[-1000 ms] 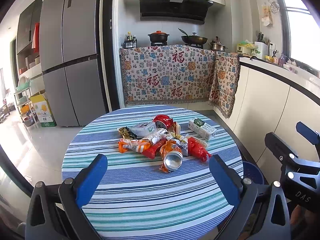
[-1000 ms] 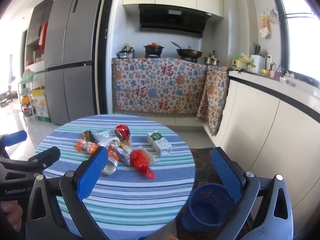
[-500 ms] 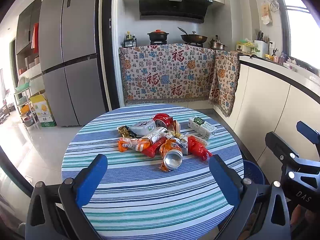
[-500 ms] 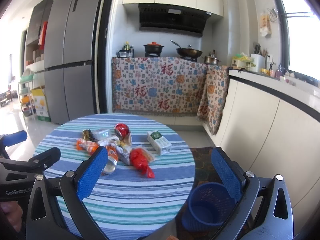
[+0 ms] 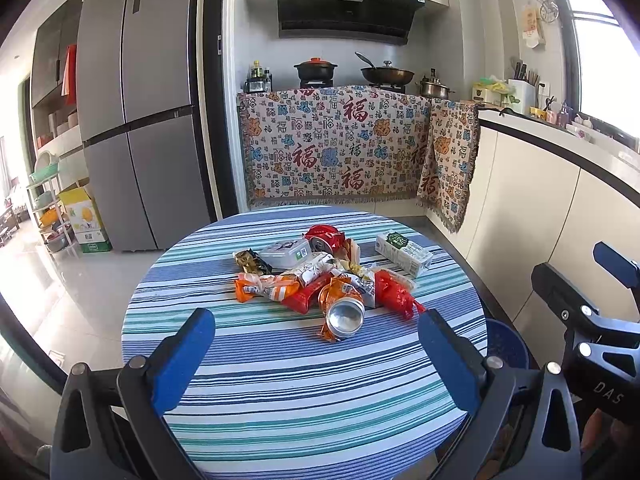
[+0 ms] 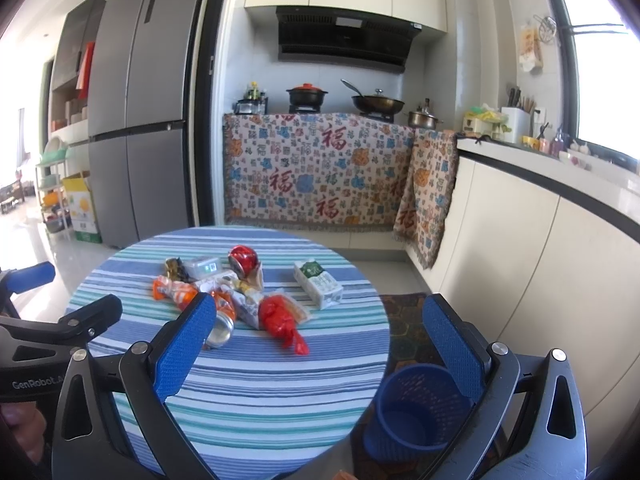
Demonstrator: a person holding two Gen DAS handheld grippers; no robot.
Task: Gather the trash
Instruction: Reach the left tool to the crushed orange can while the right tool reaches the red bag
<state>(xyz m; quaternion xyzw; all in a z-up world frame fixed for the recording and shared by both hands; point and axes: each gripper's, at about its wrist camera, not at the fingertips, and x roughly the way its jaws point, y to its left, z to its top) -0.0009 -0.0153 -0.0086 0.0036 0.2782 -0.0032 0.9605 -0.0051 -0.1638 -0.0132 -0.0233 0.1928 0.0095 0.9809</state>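
Note:
A heap of trash lies mid-table on the round striped table (image 5: 280, 392) (image 6: 248, 392): a crushed orange can (image 5: 342, 312) (image 6: 219, 326), a red can (image 5: 325, 237) (image 6: 243, 259), a red wrapper (image 5: 394, 293) (image 6: 282, 320), an orange wrapper (image 5: 264, 287) (image 6: 173, 290), a clear plastic box (image 5: 286, 252) (image 6: 202, 267) and a white-green carton (image 5: 404, 254) (image 6: 319, 283). My left gripper (image 5: 316, 354) hovers open over the near table edge, short of the heap. My right gripper (image 6: 320, 346) is open too, held right of the table above a blue basket (image 6: 418, 412) (image 5: 504, 344).
The basket stands on the floor by the table's right side, near a white counter (image 6: 560, 248). Behind the table are a cloth-draped stove counter (image 5: 340, 152) with pots and a grey refrigerator (image 5: 140, 120). A cardboard box (image 5: 84, 220) sits at the left on the tiled floor.
Both grippers have drifted slightly, so the table and heap sit a little higher in the views. Jaws stay wide apart and the trash has not moved.

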